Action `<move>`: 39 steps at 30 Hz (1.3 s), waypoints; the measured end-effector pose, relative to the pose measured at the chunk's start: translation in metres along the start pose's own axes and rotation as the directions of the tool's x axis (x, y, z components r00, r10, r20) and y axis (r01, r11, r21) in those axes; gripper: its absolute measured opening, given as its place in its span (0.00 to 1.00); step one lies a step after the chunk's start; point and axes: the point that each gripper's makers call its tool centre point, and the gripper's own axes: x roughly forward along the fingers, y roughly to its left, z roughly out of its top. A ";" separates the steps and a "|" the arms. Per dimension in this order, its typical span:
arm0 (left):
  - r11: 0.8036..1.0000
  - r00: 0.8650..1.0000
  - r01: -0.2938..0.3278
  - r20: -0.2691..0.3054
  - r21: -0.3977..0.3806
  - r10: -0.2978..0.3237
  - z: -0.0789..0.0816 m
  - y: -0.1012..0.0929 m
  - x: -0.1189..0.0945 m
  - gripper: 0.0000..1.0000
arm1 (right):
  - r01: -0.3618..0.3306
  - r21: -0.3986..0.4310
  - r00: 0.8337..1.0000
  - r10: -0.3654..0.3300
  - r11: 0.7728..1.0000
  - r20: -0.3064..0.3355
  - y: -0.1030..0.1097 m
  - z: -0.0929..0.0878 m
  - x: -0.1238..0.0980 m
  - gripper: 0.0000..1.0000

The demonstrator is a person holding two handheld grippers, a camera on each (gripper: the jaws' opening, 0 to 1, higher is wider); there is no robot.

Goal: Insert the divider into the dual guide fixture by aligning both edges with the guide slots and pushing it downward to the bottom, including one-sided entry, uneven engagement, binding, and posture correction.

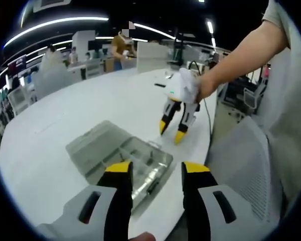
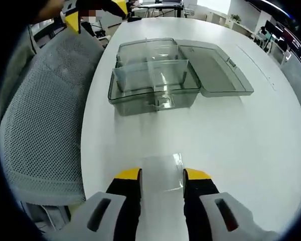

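Observation:
A clear plastic box (image 2: pixel 153 83), the guide fixture, stands on the white table with its lid (image 2: pixel 213 65) folded open to the right; a clear partition crosses its inside. The same box (image 1: pixel 121 155) lies just beyond my left gripper (image 1: pixel 157 169), which is open and holds nothing. The clear divider (image 2: pixel 163 168) lies flat on the table, between the yellow tips of my open right gripper (image 2: pixel 162 176). In the left gripper view a hand holds the right gripper (image 1: pixel 172 131), tips down and spread near the table edge. The left gripper's yellow tips (image 2: pixel 72 19) show at the top left.
A grey mesh chair back (image 2: pixel 40 115) stands against the table's near edge, also seen as the chair (image 1: pixel 246 160) at the right. The round white table (image 1: pixel 65 110) stretches away behind the box. People and desks are far in the background.

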 end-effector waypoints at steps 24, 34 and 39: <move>0.999 1.000 0.015 -0.005 -0.037 -0.015 -0.005 -0.002 0.006 0.44 | 0.042 -0.022 0.998 -0.041 0.999 0.050 0.010 0.021 -0.017 0.28; 0.999 1.000 0.015 -0.002 -0.050 -0.015 -0.007 -0.002 0.008 0.51 | 0.073 -0.048 0.994 -0.069 0.996 0.082 0.015 0.043 -0.028 0.28; 0.998 1.000 0.017 -0.006 -0.067 -0.018 -0.007 -0.003 0.010 0.55 | 0.085 -0.061 0.992 -0.078 0.995 0.099 0.020 0.053 -0.033 0.28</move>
